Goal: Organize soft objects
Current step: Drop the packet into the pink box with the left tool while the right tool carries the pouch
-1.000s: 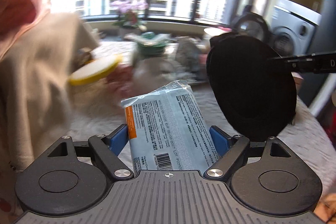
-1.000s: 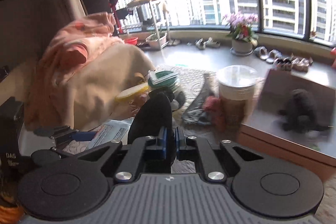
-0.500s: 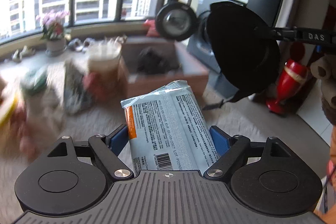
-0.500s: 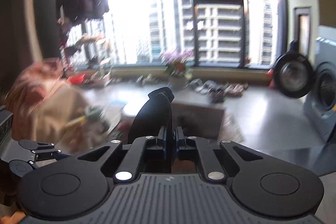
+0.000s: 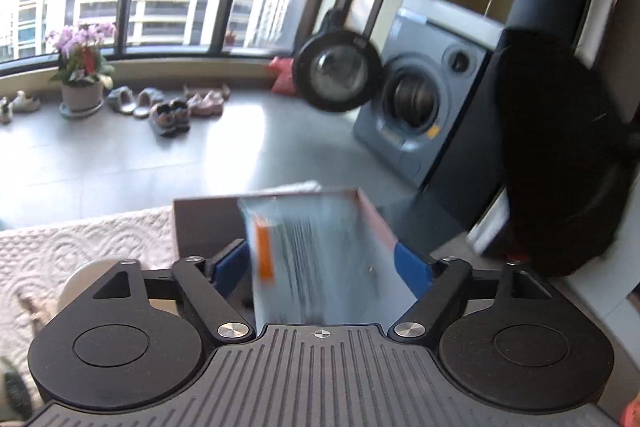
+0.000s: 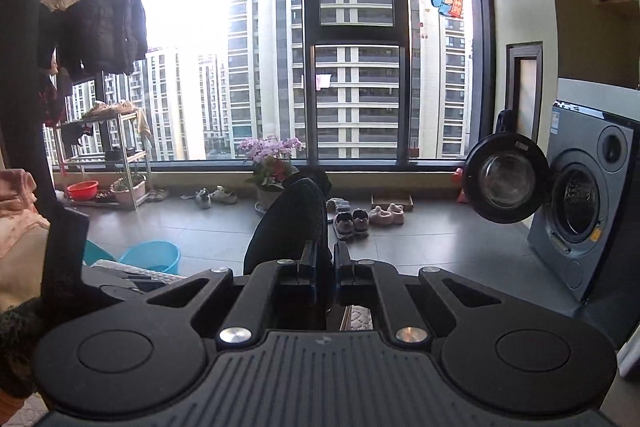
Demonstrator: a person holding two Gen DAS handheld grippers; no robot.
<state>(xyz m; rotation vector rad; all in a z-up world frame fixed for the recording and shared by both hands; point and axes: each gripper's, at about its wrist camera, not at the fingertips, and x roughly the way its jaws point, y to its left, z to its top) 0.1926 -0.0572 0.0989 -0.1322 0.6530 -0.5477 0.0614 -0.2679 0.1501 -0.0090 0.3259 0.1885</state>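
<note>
Left gripper spread wide, blurred wipes packet loose between its fingers, long axis forward over the box — right gripper clamps the black pad, farther off.

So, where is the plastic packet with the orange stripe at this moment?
In the left wrist view the plastic packet sits centre frame between the blue pads of the left claw, blurred, in front of the box on the white textured cloth.
</note>
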